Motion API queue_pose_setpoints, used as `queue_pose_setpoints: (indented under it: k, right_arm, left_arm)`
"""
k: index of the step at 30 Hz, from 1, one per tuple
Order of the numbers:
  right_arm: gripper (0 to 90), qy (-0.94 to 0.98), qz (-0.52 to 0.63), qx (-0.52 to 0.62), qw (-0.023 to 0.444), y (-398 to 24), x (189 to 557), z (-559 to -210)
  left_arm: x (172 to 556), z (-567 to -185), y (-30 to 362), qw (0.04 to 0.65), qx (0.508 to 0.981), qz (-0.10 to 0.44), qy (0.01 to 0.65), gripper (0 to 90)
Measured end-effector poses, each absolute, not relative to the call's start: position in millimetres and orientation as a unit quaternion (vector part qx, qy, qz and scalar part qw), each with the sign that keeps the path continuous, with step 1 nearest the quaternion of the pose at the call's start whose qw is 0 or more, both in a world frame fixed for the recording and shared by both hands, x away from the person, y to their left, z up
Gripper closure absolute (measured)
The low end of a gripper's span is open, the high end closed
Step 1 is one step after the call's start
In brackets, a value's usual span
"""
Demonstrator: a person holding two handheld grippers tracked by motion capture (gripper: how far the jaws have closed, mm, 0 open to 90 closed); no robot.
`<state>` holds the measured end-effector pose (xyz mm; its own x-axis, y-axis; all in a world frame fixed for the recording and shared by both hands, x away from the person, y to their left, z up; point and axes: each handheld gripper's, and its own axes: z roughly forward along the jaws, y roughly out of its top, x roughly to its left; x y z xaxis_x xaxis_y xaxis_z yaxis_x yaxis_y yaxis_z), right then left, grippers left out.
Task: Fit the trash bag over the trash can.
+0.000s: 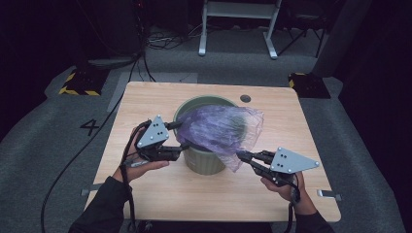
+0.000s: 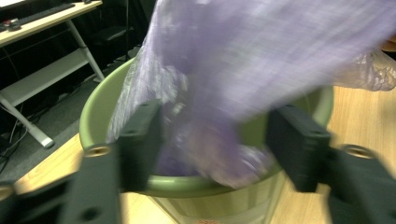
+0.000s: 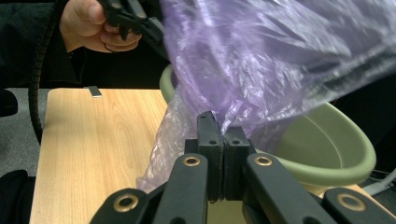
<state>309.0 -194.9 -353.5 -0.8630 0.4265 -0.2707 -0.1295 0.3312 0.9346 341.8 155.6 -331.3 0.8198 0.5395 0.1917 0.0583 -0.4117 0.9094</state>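
Grippers come first, nearest the person's edge of the pale wooden table (image 1: 145, 194). The right gripper (image 1: 241, 156) has its black jaws pressed flat together on the lower edge of the thin, crinkled, translucent purple plastic bag (image 1: 221, 128); in the right gripper view (image 3: 223, 140) the film bunches up out of the closed pads. The left gripper (image 1: 180, 137) reaches in at the near-left rim of the round sage-green plastic bin (image 1: 204, 162). Its jaws stand well apart in the left gripper view (image 2: 217, 144), with bag film hanging loosely between them and the rim just below, but the pads press on nothing.

Beyond the jaws, the bag lies draped across the bin's mouth, stretched from the left gripper's side over to the right, where a corner spills outside the wall towards the clamped gripper. Its long axis runs roughly left to right across the opening.

Judging from this, the bag is being fitted as a liner. The free edge lies right between the left jaws, so that hand is placed to take it next.
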Motion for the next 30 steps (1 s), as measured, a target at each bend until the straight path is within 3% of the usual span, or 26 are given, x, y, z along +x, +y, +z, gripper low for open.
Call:
queue_pose_setpoints:
  k: [4,11,21,28,29,30]
  right_arm:
    - [89.5,0.78,0.567,0.091,0.247,-190,305,-352]
    - [89.5,0.786,0.557,0.085,0.252,-183,302,-353]
    - [88.7,0.799,0.541,0.067,0.256,-161,299,-351]
    - [86.8,0.804,0.537,0.051,0.251,-149,297,-352]
    - [86.8,0.804,0.537,0.05,0.25,-148,296,-352]
    - [86.5,0.804,0.537,0.049,0.251,-147,296,-352]
  left_arm:
    - [332,-331,156,0.512,0.8,0.247,0.194,17.0]
    - [314,-326,157,0.534,0.786,0.255,0.178,17.0]
    - [295,-316,121,0.532,0.801,0.247,0.118,18.7]
    - [299,-329,106,0.505,0.822,0.241,0.103,46.3]
    - [299,-331,105,0.501,0.825,0.243,0.097,56.4]
    - [299,-333,105,0.497,0.827,0.244,0.098,60.9]
